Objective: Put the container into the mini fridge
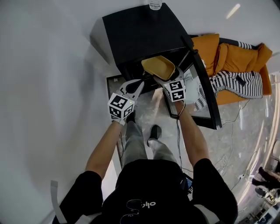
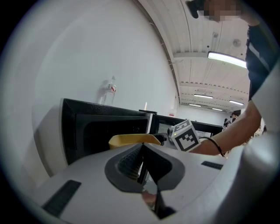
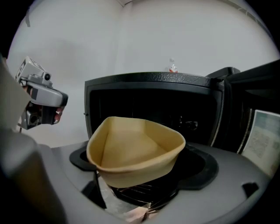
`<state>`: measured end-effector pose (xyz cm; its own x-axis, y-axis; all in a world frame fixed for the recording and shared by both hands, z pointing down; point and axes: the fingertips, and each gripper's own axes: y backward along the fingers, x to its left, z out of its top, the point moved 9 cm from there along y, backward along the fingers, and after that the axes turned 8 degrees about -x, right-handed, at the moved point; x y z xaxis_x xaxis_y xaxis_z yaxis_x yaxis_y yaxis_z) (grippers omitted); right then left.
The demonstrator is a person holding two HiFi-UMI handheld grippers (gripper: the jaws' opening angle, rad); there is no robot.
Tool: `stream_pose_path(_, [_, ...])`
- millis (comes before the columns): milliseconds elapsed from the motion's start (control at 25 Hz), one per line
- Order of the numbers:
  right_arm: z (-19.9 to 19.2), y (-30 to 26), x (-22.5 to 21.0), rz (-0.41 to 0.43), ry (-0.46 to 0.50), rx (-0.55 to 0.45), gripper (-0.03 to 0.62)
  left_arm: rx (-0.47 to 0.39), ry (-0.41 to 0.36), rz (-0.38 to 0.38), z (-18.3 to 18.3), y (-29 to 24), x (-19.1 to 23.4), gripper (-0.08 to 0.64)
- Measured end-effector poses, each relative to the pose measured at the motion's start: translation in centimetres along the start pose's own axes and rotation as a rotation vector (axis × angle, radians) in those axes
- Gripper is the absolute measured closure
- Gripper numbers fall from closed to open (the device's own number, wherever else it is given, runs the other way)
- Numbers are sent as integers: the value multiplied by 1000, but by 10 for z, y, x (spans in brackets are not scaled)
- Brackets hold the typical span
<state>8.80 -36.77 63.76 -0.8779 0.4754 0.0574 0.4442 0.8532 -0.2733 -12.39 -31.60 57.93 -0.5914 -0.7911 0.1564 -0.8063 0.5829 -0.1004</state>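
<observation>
A tan, shallow container [image 1: 158,67] hangs at the mouth of the black mini fridge [image 1: 140,30], whose door [image 1: 205,92] stands open to the right. My right gripper [image 1: 163,79] is shut on the container's near rim. The right gripper view shows the container [image 3: 135,148] tilted above the jaws, with the dark, empty fridge cavity [image 3: 148,109] just behind it. To its left my left gripper [image 1: 136,86] is shut on nothing, just in front of the fridge. In the left gripper view the container [image 2: 131,140] shows beyond the closed left gripper [image 2: 142,148].
A clear water bottle [image 1: 155,4] stands on the fridge top. An orange sofa [image 1: 232,54] with a striped cloth [image 1: 236,83] sits right of the open door. Cables trail over the floor at the right. A white wall runs along the left.
</observation>
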Motion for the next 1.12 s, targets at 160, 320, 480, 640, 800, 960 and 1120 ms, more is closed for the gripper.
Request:
stream_pose_path(160, [-5, -37, -6, -4, 16, -15, 51, 2, -4, -13, -7, -16, 22, 554])
stream_pose_path(320, [-5, -52, -3, 9, 43, -32, 51, 14, -11, -15, -9, -19, 30, 554])
stream_pose_path(480, [-8, -59, -2, 13, 35, -43, 51, 28, -14, -20, -12, -19, 33, 554])
stream_pose_path(640, [-8, -65, -4, 0, 16, -49, 51, 39, -15, -18, -16, -19, 36, 554])
stream_pose_path(800, [-8, -71, -4, -5, 10, -41, 49, 44, -11, -15, -15, -18, 40, 554])
stream_pose_path(960, [-8, -77, -4, -5, 3, -37, 49, 39, -8, -13, -13, -17, 43, 554])
stream_pose_path(1120, [-11, -83, -4, 5, -30, -25, 49, 31, -6, -3, -11, -12, 44, 554])
